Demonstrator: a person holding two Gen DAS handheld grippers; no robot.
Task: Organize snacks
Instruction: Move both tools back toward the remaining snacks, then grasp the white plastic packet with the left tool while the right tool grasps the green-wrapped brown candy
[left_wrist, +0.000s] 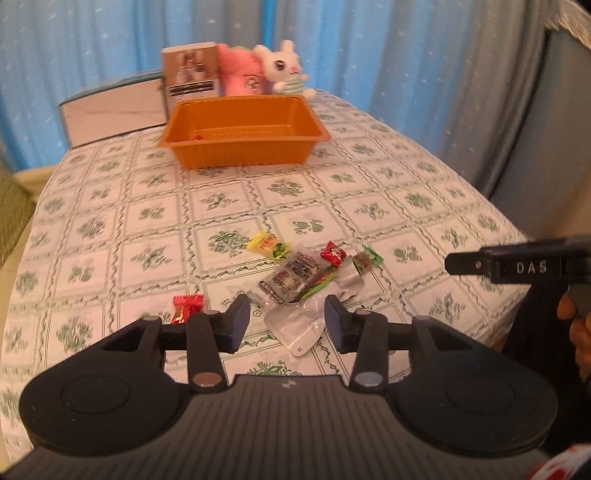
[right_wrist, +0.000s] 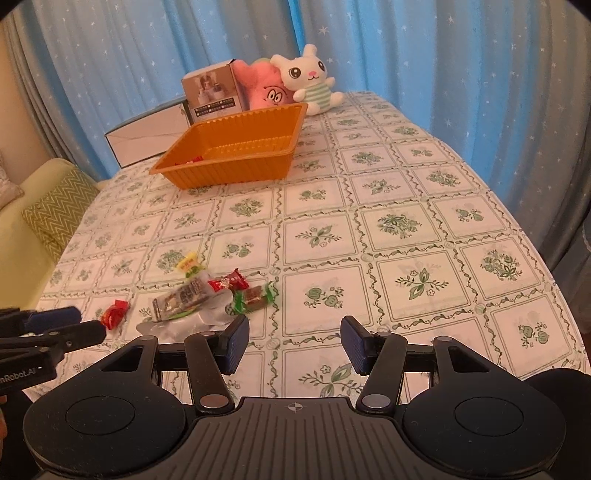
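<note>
Left claw spread wide and empty, low over the tabletop — the silver wrapper lies right between its fingers, the snack pile just ahead. One red candy sits apart, off its left finger. Right claw is also spread and empty, the pile off to its left, so the left is nearer. The orange tray waits well beyond, long axis crosswise, something small and red inside.
</note>
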